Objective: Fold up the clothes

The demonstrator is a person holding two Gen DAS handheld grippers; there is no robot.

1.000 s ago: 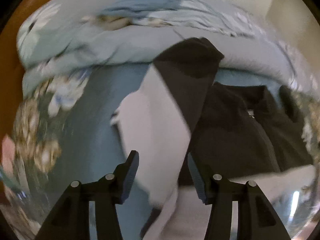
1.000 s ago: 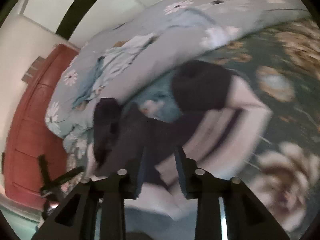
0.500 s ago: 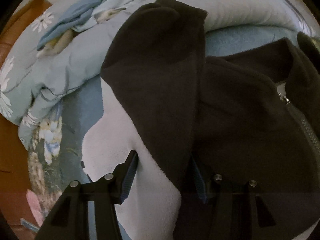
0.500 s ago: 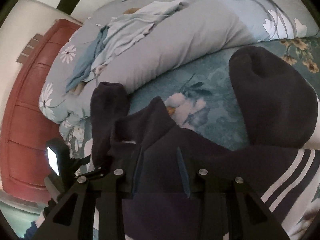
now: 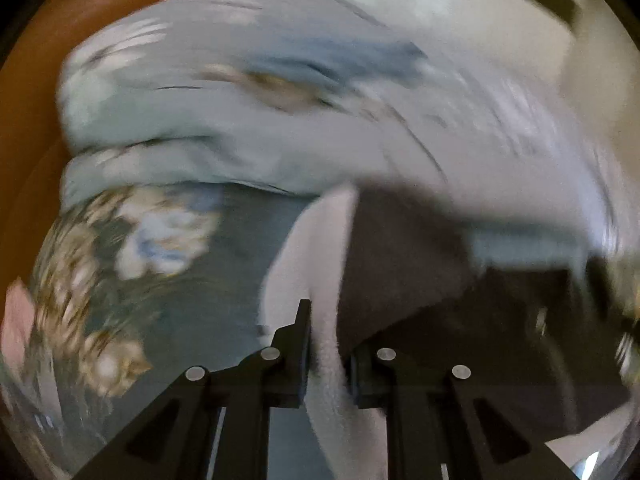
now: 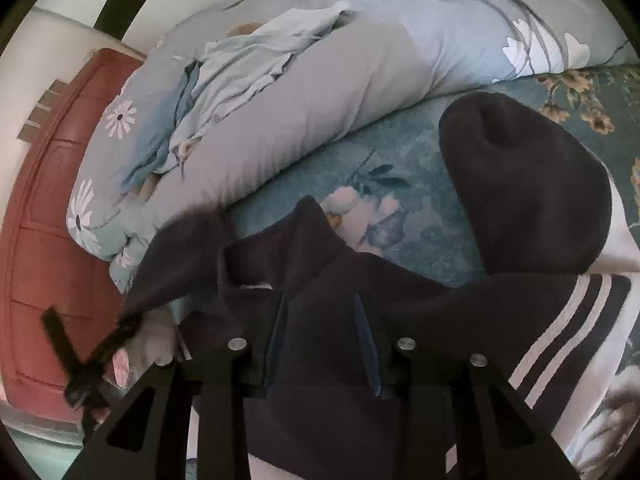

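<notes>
A dark fleece jacket (image 6: 360, 280) with white panels and white stripes (image 6: 560, 320) lies on the bed. Its one sleeve (image 6: 528, 184) rests spread out to the right. My left gripper (image 5: 328, 344) is closing, and its pads press on the white part of the other sleeve (image 5: 312, 248). That sleeve's dark end (image 5: 400, 248) trails ahead. In the right wrist view the left gripper (image 6: 130, 318) shows blurred at lower left, with that sleeve (image 6: 184, 256) lifted. My right gripper (image 6: 320, 336) is shut on the jacket's dark body near the collar.
A rolled grey-blue duvet (image 6: 320, 100) with daisies lies along the far side of the jacket. Under the jacket is a teal floral sheet (image 6: 400, 208). A red-brown wooden headboard (image 6: 48, 220) stands at the left. The left wrist view is motion-blurred.
The left jaws have come together on the sleeve's white part, and that gripper has pulled back fast with it. The right gripper moved in over the jacket, then stayed still.
</notes>
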